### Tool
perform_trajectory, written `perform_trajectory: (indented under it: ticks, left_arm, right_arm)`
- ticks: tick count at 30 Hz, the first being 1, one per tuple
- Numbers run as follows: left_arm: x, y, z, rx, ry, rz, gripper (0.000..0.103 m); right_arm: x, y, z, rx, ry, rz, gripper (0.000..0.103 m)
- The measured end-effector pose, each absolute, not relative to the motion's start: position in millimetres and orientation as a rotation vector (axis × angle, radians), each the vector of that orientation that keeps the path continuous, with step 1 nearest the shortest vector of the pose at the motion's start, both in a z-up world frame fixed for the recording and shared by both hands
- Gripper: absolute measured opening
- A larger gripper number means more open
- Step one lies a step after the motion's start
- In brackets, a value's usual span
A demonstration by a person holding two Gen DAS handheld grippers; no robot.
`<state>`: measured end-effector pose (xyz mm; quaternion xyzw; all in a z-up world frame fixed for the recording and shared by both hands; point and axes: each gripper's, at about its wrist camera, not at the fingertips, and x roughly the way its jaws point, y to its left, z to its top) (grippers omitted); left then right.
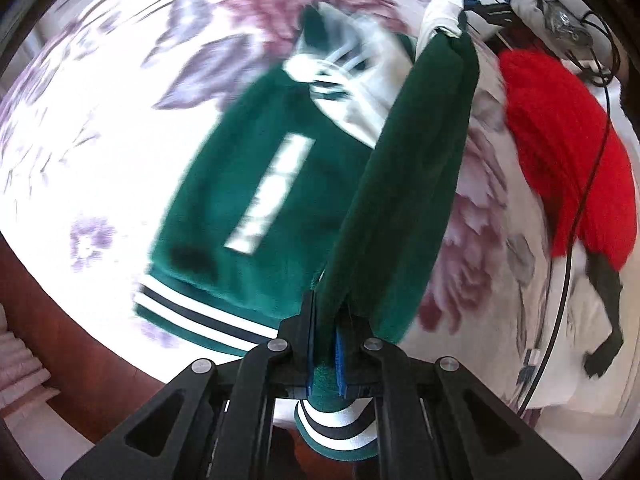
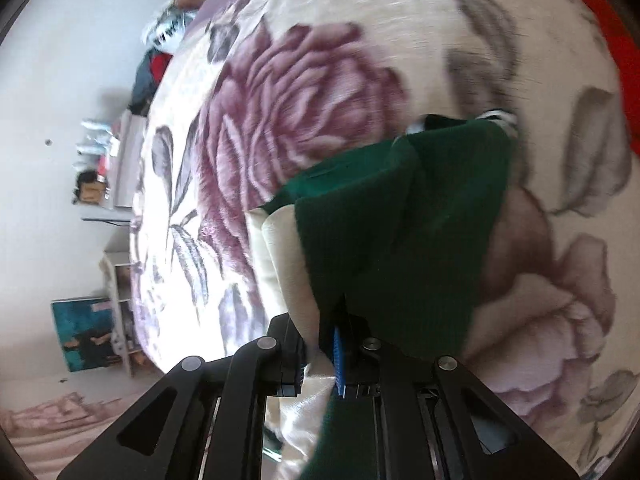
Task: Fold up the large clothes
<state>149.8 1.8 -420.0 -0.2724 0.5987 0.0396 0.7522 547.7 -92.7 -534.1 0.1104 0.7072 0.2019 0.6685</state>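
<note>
One white "1" marks the green jersey [image 1: 224,216].

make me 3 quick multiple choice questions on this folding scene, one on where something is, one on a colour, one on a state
1. Where does the red knit garment lie in the left wrist view?
A. to the right of the green jersey
B. under the green jersey
C. in the left gripper

2. What colour is the body of the jersey?
A. blue
B. dark green
C. yellow

3. What is the left gripper doing?
A. open above the bedspread
B. shut on nothing
C. shut on the jersey's fabric

Answers:
1. A, it lies on the floral bedspread, right of the jersey.
2. B, green with white stripes at the hem.
3. C, green cloth runs up from between its blue pads.
</note>
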Motion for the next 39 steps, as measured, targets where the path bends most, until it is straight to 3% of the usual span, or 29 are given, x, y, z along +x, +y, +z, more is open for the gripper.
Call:
perform_trajectory:
  ticks: [7, 14, 15, 18, 21, 22, 23, 24, 25, 29, 32, 33, 34, 35, 37, 39]
  left_arm:
    - [136.0, 75.9, -477.0, -0.750, 1.334, 0.105, 0.004]
    - [130.7, 122.1, -538.1, -0.831, 1.398, 0.106, 0.004]
    - [131.6, 125.2, -545.0, -0.851, 1.407, 0.085, 0.004]
    - [131.2, 135.2, -553.5, -0.963, 1.428, -0.001, 0.009]
    - [121.2, 148.8, -550.9, -1.087, 1.435, -0.060, 0.023]
    - [118.3, 151.7, -548.2, -1.103, 1.428, -0.071, 0.034]
    - [114.5, 154.3, -543.0, -1.120, 1.414, -0.088, 0.056]
    - [112.9, 154.0, -537.6, -1.116, 1.410, -0.097, 0.065]
    - [112.2, 152.1, -532.8, -1.116, 1.399, -0.118, 0.067]
    - [124.6, 120.4, -529.9, -0.993, 1.476, -0.175, 0.067]
    - [135.6, 88.7, -533.1, -0.841, 1.539, -0.164, 0.064]
    - [140.1, 79.4, -528.9, -0.783, 1.535, -0.153, 0.059]
    - [141.8, 73.3, -522.9, -0.712, 1.530, -0.135, 0.035]
    - [143.6, 68.3, -519.0, -0.654, 1.540, -0.113, 0.025]
    - [143.6, 63.3, -510.1, -0.640, 1.525, -0.103, 0.016]
    - [142.9, 63.6, -493.0, -0.618, 1.496, -0.062, 0.015]
  right_arm:
    - [539.8, 33.9, -590.6, 0.096, 1.646, 0.344, 0.011]
    - [533.4, 86.6, -658.2, 0.039, 1.690, 0.197, 0.012]
    - [532.5, 90.2, -667.3, 0.044, 1.712, 0.191, 0.013]
    - [530.8, 90.3, -670.8, 0.086, 1.742, 0.233, 0.038]
    - [513.0, 82.1, -639.1, 0.080, 1.718, 0.402, 0.053]
    - [499.5, 71.7, -623.1, 0.083, 1.707, 0.468, 0.054]
    - [488.0, 60.9, -612.1, 0.100, 1.700, 0.512, 0.054]
    - [470.7, 43.4, -599.3, 0.123, 1.693, 0.550, 0.054]
    - [451.7, 22.2, -588.8, 0.143, 1.682, 0.569, 0.056]
    - [361.0, -83.4, -584.4, 0.205, 1.683, 0.491, 0.057]
    - [268.6, -170.0, -623.2, 0.272, 1.784, 0.346, 0.057]
    - [242.7, -190.8, -638.2, 0.314, 1.822, 0.311, 0.057]
    - [208.0, -215.9, -659.1, 0.390, 1.872, 0.265, 0.057]
    - [180.2, -234.2, -673.2, 0.453, 1.901, 0.218, 0.057]
    - [124.8, -262.2, -703.7, 0.590, 1.945, 0.157, 0.057]
    - [88.9, -274.3, -722.5, 0.714, 1.941, 0.152, 0.057]
